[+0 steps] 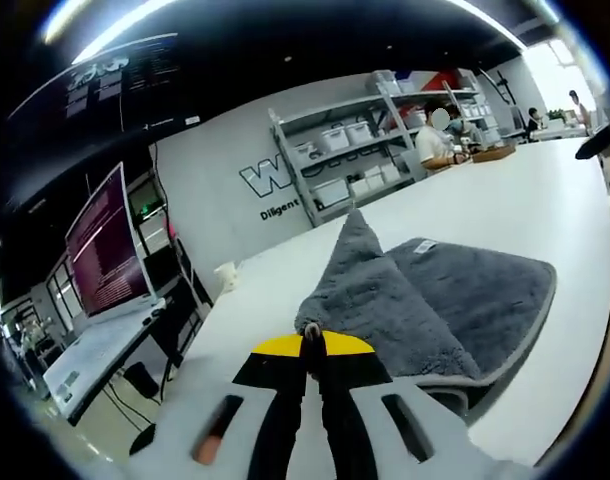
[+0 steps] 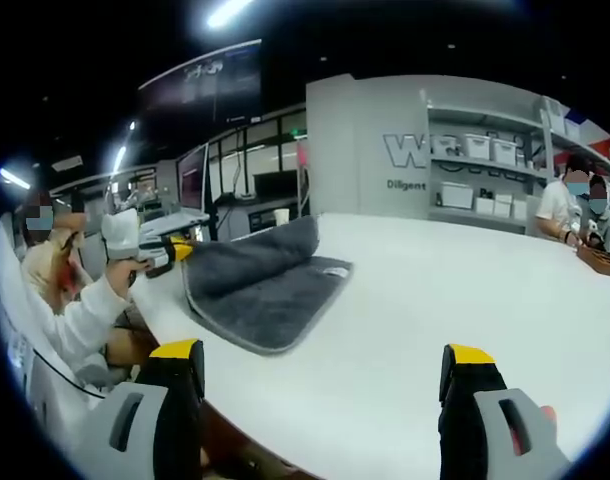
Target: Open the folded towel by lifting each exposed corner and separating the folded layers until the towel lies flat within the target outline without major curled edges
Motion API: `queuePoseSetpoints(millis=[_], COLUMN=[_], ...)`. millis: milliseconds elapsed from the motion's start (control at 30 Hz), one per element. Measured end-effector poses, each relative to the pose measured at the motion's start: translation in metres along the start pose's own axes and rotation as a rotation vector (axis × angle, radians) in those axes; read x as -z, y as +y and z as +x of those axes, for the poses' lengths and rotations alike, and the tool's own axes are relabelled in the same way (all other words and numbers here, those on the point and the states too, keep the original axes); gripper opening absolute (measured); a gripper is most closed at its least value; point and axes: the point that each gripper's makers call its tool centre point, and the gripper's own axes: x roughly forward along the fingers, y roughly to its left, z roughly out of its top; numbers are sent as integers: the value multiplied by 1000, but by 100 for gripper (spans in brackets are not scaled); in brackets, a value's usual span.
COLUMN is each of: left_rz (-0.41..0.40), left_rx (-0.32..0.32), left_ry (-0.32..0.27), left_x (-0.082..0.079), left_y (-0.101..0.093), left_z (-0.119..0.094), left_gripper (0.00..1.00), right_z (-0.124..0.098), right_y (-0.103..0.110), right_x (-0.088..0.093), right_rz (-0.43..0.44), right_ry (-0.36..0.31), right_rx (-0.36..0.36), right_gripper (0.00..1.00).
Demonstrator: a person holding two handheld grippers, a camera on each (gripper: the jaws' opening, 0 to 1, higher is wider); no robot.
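Fingers of the left gripper (image 1: 312, 345) are pressed together on a lifted corner of the grey towel (image 1: 455, 300), which lies partly folded on the white worktop (image 1: 505, 205). Right gripper (image 2: 325, 385) fingers stand wide apart, holding nothing, near the worktop edge.

We see both views lit evenly from ceiling strip lights (image 1: 115, 25), which streak bright across the dark ceiling. The white table (image 1: 505, 210) reflects that light strongly, nearly washing out in the left gripper view. The gray towel (image 2: 260, 280) casts only a thin, soft shadow. Fisheye distortion bends the shelves (image 1: 365, 150) and walls toward the edges. The window (image 1: 560, 70) at far right blows out.
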Motion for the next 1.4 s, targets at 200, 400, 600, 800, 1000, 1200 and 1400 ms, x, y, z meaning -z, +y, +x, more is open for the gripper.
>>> queuePoseSetpoints(millis=[200, 400, 600, 800, 1000, 1200, 1400], left_rz=[6, 2, -2, -16, -23, -24, -45], left_rx=[-22, -38, -41, -43, -39, -37, -29], left_ry=[35, 83, 113, 142, 158, 182, 196], left_x=[14, 33, 46, 59, 66, 76, 84], left_y=[7, 11, 12, 11, 8, 8, 3], left_z=[-8, -17, -24, -31, -37, -43, -45], left_gripper=[4, 4, 4, 4, 4, 4, 5], right_z=[0, 2, 2, 1, 1, 0, 0], right_y=[1, 2, 3, 3, 4, 4, 5], right_x=[0, 0, 0, 0, 0, 0, 0], right_rz=[-3, -4, -7, -6, -7, -6, -8], right_ry=[1, 4, 6, 4, 3, 3, 3], right_rx=[-2, -2, -6, -4, -6, -7, -9], right_gripper=[98, 98, 98, 98, 98, 98, 98])
